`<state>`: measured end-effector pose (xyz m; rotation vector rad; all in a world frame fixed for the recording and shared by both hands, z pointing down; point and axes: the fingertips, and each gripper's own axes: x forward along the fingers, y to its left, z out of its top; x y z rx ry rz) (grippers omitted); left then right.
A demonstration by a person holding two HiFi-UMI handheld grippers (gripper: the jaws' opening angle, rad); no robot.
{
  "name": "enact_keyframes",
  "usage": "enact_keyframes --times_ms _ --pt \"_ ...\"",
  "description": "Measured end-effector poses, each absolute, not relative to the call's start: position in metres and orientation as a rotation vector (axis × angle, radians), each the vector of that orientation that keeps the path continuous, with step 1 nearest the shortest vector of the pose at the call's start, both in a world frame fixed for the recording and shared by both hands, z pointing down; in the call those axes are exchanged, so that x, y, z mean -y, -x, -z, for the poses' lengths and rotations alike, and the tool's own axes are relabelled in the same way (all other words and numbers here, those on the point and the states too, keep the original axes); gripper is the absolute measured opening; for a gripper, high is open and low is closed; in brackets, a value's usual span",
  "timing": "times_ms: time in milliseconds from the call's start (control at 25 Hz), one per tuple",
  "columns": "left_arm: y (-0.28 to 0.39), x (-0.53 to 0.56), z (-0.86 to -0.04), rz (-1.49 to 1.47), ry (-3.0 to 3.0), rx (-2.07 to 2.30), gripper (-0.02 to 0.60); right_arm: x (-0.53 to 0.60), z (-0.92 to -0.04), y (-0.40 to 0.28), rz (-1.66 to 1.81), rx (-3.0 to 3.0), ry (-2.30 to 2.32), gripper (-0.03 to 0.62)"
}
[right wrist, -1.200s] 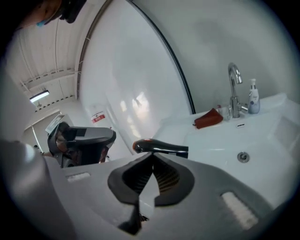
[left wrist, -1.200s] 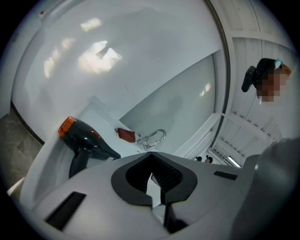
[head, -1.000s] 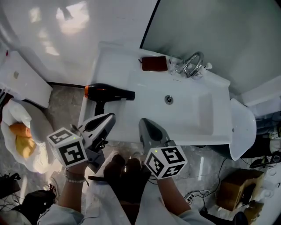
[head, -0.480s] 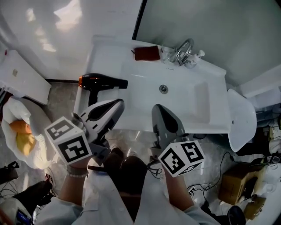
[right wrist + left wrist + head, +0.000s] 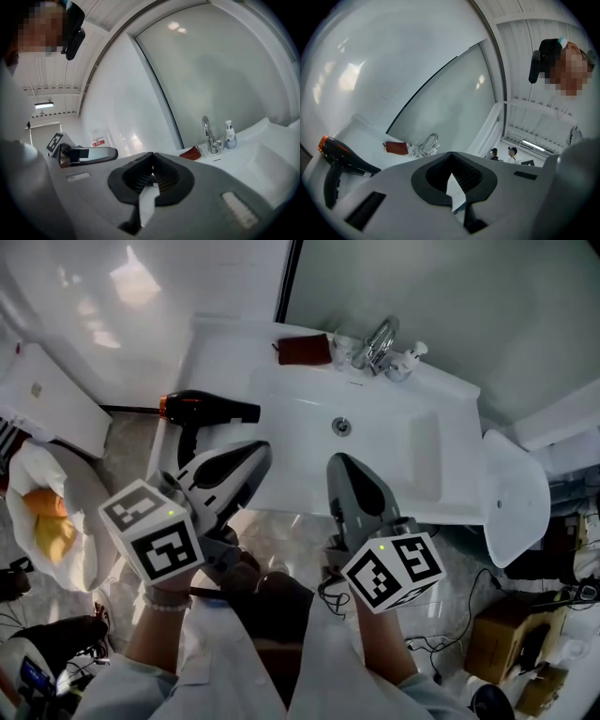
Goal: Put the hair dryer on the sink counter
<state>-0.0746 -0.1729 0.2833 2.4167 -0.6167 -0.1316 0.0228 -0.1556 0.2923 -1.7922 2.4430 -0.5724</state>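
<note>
1. The dryer (image 5: 211, 412) lies on the counter (image 5: 220, 352), left of the basin (image 5: 384, 442), nozzle toward it.
2. Left gripper (image 5: 258, 454): jaws together, empty, near the dryer but not touching it.
3. Right gripper (image 5: 341, 465): jaws together, empty, at the counter's front edge.

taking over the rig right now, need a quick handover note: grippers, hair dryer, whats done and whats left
Left gripper: shut, empty, held just in front of the sink counter.
Right gripper: shut, empty, alongside it.
Hair dryer: lying on the counter's left end, beside the basin, clear of both grippers; its handle appears to overhang the edge.
Done: dryer is on the counter.
Left: probably nothing, except checking that it sits steady.
</note>
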Motion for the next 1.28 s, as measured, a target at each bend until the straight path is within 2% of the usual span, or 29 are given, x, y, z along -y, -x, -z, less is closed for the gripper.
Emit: enact_keyframes --times_ms 1280 --pt "-0.002 0.131 -0.267 0.051 -2.500 0.740 0.005 0.115 -0.270 -0.110 0.496 -2.439 1.786 -0.002"
